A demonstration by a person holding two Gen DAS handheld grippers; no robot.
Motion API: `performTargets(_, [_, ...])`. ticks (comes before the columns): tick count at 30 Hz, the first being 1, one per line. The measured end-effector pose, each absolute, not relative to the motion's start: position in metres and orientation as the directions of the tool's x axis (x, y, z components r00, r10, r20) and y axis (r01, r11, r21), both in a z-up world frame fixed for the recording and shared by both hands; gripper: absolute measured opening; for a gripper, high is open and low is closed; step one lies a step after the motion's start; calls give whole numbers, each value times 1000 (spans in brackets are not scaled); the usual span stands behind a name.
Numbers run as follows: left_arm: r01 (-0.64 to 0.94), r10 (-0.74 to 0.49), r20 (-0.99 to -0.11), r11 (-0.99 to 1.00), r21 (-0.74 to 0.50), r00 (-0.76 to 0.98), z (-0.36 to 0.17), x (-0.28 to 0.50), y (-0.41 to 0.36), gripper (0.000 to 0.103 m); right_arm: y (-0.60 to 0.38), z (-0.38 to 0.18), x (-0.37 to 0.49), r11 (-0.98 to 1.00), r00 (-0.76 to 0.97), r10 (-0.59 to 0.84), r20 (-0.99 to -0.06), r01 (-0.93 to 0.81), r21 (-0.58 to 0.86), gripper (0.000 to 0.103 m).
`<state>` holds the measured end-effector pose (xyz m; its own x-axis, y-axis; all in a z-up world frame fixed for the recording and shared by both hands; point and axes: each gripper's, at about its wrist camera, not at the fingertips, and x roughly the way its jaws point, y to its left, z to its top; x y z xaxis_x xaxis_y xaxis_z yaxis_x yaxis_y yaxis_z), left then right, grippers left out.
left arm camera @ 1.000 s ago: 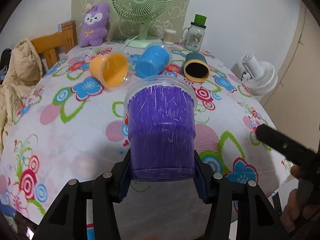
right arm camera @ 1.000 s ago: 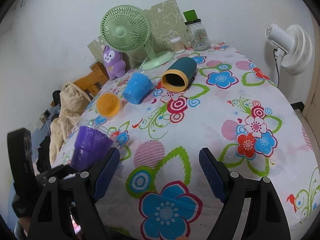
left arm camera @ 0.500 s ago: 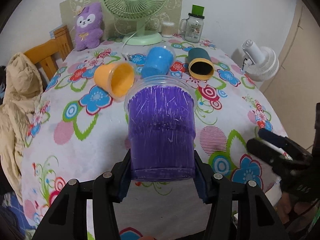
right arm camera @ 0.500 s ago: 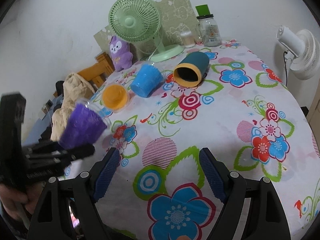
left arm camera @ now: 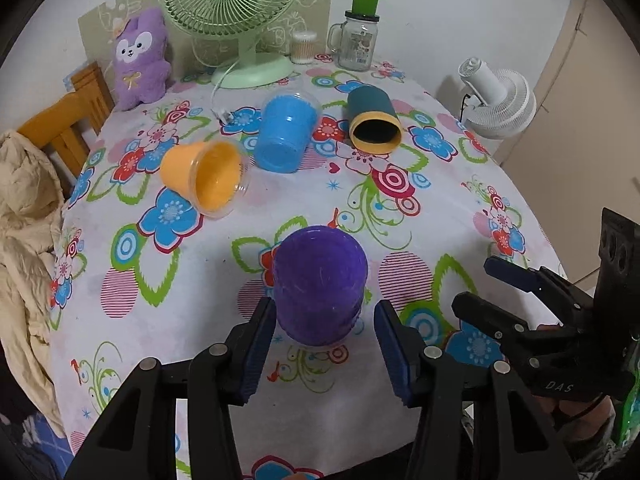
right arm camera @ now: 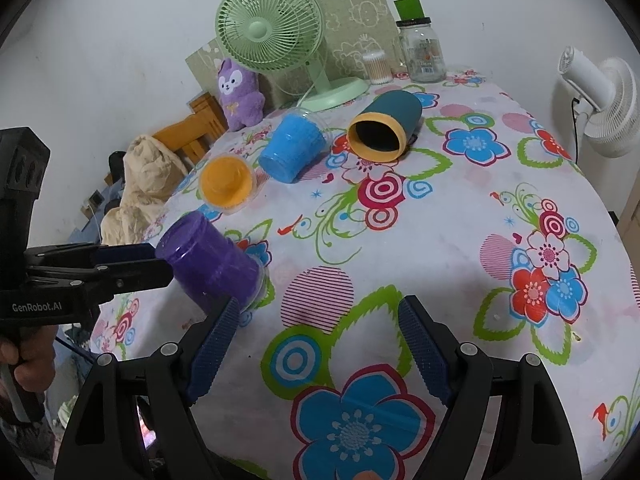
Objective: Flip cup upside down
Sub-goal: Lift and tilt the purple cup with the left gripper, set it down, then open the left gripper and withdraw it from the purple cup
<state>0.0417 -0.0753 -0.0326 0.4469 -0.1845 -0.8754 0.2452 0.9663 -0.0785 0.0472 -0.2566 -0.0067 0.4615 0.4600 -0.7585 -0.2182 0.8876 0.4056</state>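
Note:
A purple cup [left arm camera: 320, 284] stands upside down on the flowered tablecloth [left arm camera: 200, 288], base up and rim down; it also shows in the right wrist view [right arm camera: 210, 262]. My left gripper [left arm camera: 326, 340] is open, one finger on each side of the cup with a gap on both sides. My right gripper [right arm camera: 316, 344] is open and empty over the near part of the table, right of the cup. An orange cup [left arm camera: 204, 178], a blue cup [left arm camera: 285, 136] and a teal cup with a yellow rim [left arm camera: 372, 120] lie on their sides farther back.
A green fan [left arm camera: 240, 20], a purple plush toy [left arm camera: 140, 58], a glass jar with a green lid [left arm camera: 358, 36] and a cotton swab jar [left arm camera: 302, 47] stand at the back. A wooden chair with a beige jacket [left arm camera: 24, 208] is at the left, a white fan [left arm camera: 498, 100] at the right.
The left gripper turned the purple cup over, set it rim down on the cloth and opened. The right gripper stayed open and shifted only slightly.

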Motion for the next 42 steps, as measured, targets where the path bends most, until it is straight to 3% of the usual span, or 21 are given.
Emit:
performTargets(15, [233,-176,-867,970,-71,466,-30,38,-71,54,-251,-8,48,889,450,458,-767,-230,396,84])
performTargets(23, [222,-172,-855,973,-69,489,-26,34,-68,85,-243,1,51,900,461,435,-773,-244,361,84])
performTargets(33, [185,-159,-819,981,-66,551,-15,28,-53,91,-228,23,60,913,495,402,-771,-277,298,84])
performTargets(42, [146,-144,-724,988,-60,674,4,14,-41,95,-213,58,65,919,566,379,-732,-320,228,84])
